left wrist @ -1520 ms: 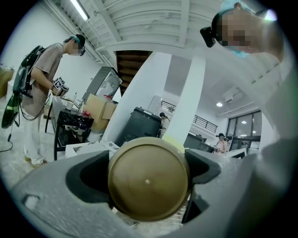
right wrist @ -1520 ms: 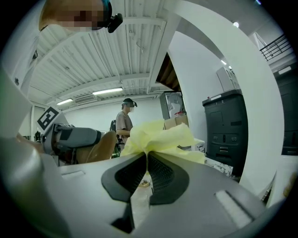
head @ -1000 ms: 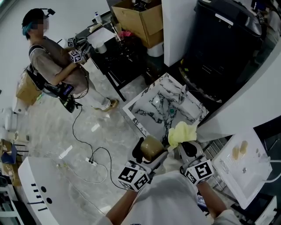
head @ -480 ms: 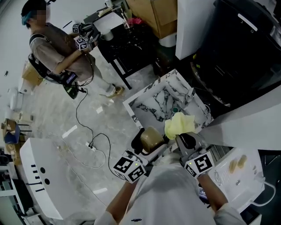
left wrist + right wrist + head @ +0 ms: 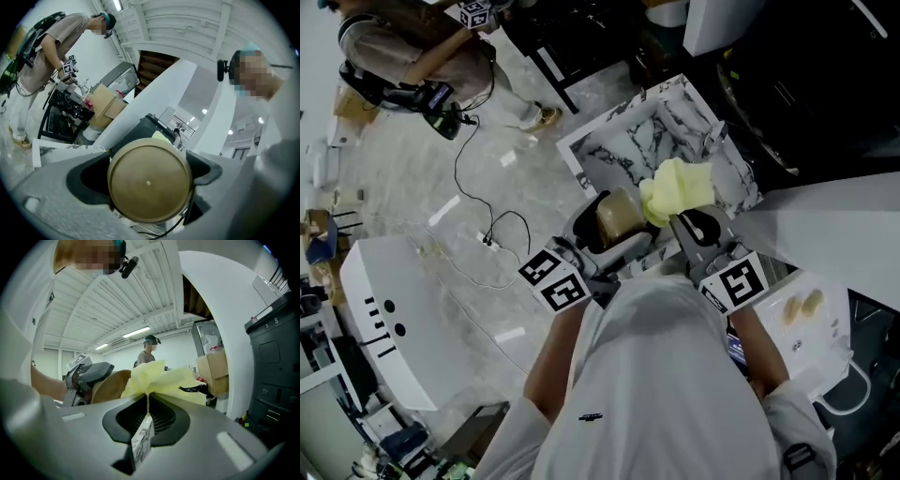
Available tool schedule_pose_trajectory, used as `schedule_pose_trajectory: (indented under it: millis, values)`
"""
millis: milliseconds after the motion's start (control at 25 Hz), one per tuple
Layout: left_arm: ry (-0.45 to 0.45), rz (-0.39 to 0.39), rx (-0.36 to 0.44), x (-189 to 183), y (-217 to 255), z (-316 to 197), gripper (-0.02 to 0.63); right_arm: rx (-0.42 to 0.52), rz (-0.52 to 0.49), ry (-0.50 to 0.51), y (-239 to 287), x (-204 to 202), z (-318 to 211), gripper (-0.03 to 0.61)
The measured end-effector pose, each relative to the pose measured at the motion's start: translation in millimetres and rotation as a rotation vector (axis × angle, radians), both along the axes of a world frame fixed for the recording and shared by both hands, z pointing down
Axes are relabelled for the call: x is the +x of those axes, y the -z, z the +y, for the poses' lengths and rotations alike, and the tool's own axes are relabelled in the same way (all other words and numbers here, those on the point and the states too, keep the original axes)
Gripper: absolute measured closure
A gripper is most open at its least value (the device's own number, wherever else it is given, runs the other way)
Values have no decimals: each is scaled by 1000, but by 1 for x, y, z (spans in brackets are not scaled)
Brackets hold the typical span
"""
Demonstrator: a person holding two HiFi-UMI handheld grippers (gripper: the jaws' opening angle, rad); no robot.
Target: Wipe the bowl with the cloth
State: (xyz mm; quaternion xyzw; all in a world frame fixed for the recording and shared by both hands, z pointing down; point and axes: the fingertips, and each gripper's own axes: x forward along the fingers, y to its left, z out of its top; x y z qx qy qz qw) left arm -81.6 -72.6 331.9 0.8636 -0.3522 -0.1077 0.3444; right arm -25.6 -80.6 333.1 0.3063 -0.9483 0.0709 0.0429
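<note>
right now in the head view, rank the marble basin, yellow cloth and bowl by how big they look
1. marble basin
2. yellow cloth
3. bowl, though the cloth partly covers it, so these two are close

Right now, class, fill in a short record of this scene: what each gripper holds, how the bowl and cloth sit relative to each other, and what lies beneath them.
Left gripper: jaws shut on the brown bowl
Right gripper: jaws shut on the yellow cloth
Bowl and cloth: side by side, cloth bunched at the bowl's rim
Below them: marble-patterned basin
</note>
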Motion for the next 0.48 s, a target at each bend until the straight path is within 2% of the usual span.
schedule_pose_trajectory:
  millis: [280, 400, 480]
  values:
    - [-53, 213, 2, -3, 14, -11, 98, 75, 27, 169, 17, -19, 9, 557]
    - [-85, 289, 9, -6, 23, -10, 98, 106, 130, 255, 7, -21, 18, 557]
    - [-104, 312, 15, -7, 26, -12, 98, 131, 214, 319, -2, -21, 22, 557]
